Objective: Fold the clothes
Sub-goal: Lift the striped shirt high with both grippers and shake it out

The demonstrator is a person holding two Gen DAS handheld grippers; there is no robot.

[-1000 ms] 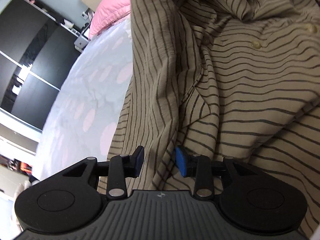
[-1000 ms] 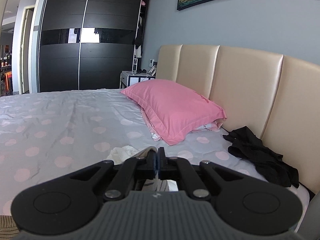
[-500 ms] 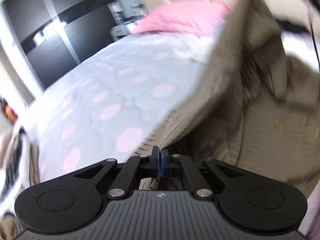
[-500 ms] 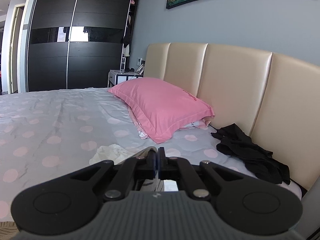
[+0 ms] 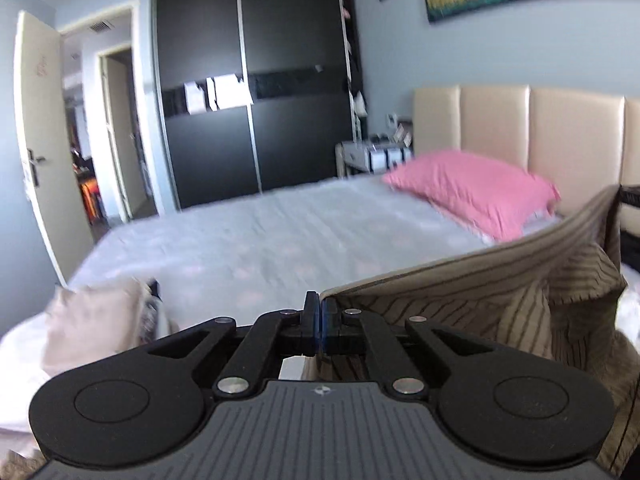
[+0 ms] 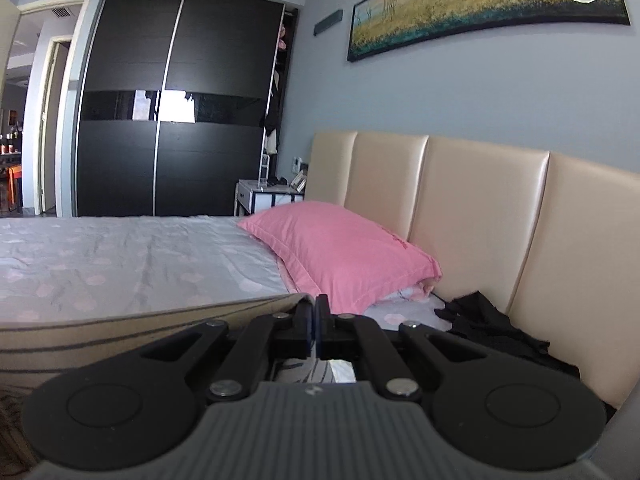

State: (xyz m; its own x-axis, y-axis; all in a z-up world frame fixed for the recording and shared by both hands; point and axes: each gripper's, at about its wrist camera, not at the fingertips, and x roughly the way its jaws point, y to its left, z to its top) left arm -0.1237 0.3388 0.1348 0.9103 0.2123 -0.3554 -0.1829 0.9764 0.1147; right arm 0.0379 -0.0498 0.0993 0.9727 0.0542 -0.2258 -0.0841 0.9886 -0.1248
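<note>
Both grippers clamp the striped shirt point(image 5: 472, 300): left gripper point(image 5: 319, 312) fingers closed on its edge at lower centre, right gripper point(image 6: 315, 320) fingers closed on the hem running lower left. Shirt hangs stretched above the bed point(image 6: 120, 256); pink pillow point(image 6: 340, 256) centre right.

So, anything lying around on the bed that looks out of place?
A crumpled black garment lies bunched against the headboard, right of the pink pillow. Both claws, left and right, are shut on the striped shirt.
</note>
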